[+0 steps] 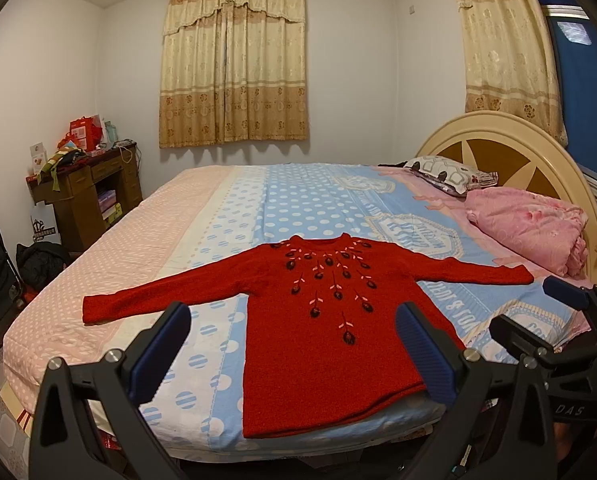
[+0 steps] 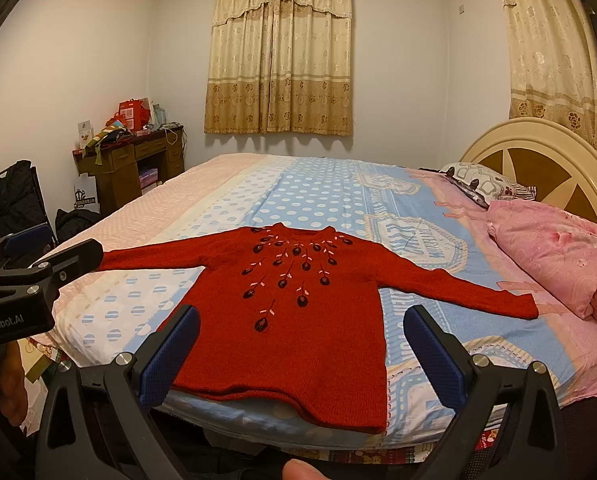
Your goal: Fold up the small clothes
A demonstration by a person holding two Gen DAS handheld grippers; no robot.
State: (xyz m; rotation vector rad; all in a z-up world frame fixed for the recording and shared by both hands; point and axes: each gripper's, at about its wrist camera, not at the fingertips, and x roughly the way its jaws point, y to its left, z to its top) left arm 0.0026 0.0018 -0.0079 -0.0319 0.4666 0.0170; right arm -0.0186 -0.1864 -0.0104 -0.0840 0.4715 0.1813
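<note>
A cluttered wooden desk (image 1: 94, 188) stands past the bed's left edge. The bed (image 1: 146, 236) itself lies bare to the left of and beyond the red sweater (image 1: 330, 320), which is spread flat, front up, sleeves out to both sides, its hem at the near edge of the mattress. The left gripper (image 1: 294, 344) is spread wide, holding nothing, above the hem's left part. The right gripper (image 2: 298, 348) is equally wide and empty, over the hem. A pink folded quilt (image 2: 558, 252) sits by the headboard (image 2: 546, 160), near the right cuff.
</note>
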